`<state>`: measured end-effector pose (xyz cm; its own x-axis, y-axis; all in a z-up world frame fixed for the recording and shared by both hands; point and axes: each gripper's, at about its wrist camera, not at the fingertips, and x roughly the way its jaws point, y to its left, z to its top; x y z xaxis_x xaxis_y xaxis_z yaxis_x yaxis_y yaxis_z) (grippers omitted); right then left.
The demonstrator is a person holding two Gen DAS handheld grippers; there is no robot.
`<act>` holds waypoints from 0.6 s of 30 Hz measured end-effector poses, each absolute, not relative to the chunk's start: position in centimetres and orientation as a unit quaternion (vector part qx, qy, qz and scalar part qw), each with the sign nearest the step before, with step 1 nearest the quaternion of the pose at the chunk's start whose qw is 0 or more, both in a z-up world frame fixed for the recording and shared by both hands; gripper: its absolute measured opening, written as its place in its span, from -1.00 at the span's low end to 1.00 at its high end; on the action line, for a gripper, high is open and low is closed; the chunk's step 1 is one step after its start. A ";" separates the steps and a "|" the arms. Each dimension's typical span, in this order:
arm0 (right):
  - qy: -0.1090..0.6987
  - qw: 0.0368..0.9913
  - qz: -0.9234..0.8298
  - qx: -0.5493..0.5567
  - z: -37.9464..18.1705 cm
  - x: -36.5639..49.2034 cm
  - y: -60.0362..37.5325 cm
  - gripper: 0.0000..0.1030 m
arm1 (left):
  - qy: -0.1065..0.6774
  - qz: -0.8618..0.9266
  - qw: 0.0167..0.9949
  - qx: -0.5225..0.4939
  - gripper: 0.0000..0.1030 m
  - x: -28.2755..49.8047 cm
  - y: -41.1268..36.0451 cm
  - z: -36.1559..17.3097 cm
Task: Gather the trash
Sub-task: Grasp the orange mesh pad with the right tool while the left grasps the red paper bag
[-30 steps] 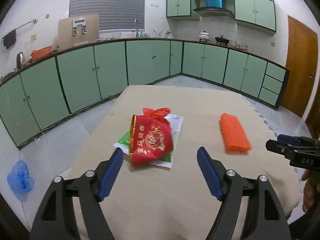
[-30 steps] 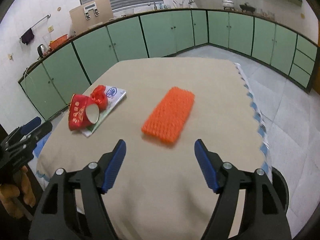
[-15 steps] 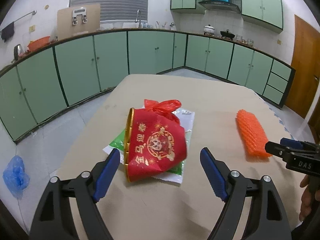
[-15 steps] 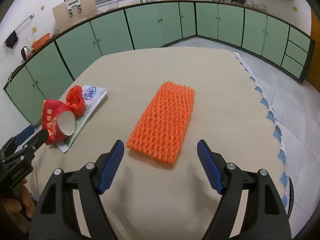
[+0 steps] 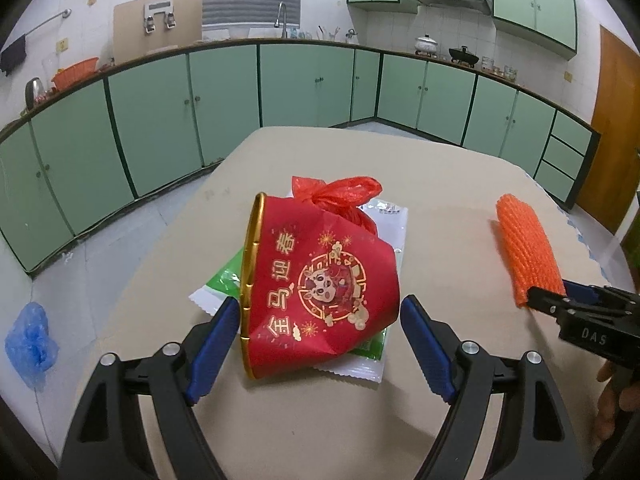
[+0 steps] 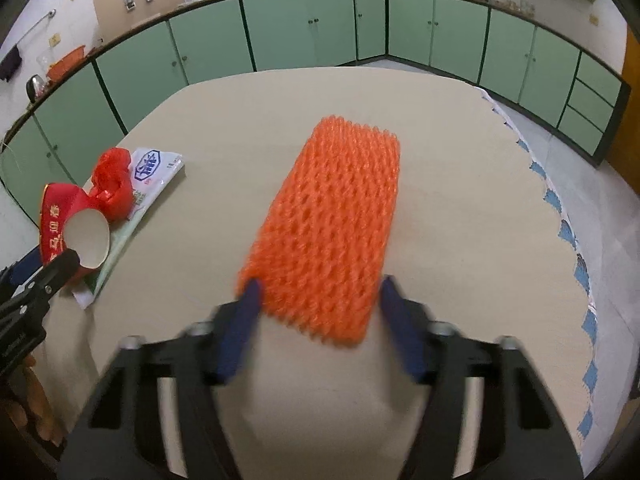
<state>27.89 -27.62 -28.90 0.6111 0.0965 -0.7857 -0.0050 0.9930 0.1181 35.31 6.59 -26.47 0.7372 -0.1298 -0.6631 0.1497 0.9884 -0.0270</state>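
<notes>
A red paper cup (image 5: pixel 320 280) with a gold rim lies on its side on a green and white wrapper (image 5: pixel 360 368), and a knotted red plastic bag (image 5: pixel 340 192) sits just behind it. My left gripper (image 5: pixel 316 312) is open, one finger on each side of the cup's near end, not pressing it. An orange foam net (image 6: pixel 328 220) lies flat mid-table. My right gripper (image 6: pixel 320 292) is closing, and the net's near end is between its blurred fingers (image 6: pixel 248 312). The net does not look squeezed. The cup (image 6: pixel 86 240) shows its open mouth at the left.
The beige table (image 6: pixel 460 200) drops off at the right along a blue-trimmed cloth edge (image 6: pixel 576 272). A blue plastic bag (image 5: pixel 30 344) lies on the floor at the left. Green cabinets (image 5: pixel 224 108) ring the room and a wooden door (image 5: pixel 616 128) stands at the right.
Both grippers have come down and forward, the left up to the red cup and the right up to the orange net. The right jaws have narrowed around the net's near end.
</notes>
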 end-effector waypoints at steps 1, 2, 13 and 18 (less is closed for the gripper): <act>0.442 0.894 0.034 0.059 -28.8 27.9 -27.9 -0.62 | 0.355 -0.075 0.932 0.013 0.57 35.3 6.6 -26.5; 0.443 0.893 0.037 0.066 -28.8 27.8 -28.2 -0.68 | 0.356 -0.075 0.931 0.014 0.57 35.3 6.5 -26.5; 0.426 0.897 0.057 0.102 -26.8 25.0 -31.2 -0.73 | 0.355 -0.071 0.932 0.016 0.45 35.5 5.7 -26.0; 0.424 0.898 0.062 0.103 -26.7 24.3 -31.5 -0.73 | 0.347 -0.073 0.935 0.014 0.34 35.0 5.5 -25.6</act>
<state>24.32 -31.54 -26.65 0.6336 0.1976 -0.7480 -0.0235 0.9713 0.2367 35.05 5.47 -25.55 0.7492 -0.1259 -0.6502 0.1455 0.9891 -0.0238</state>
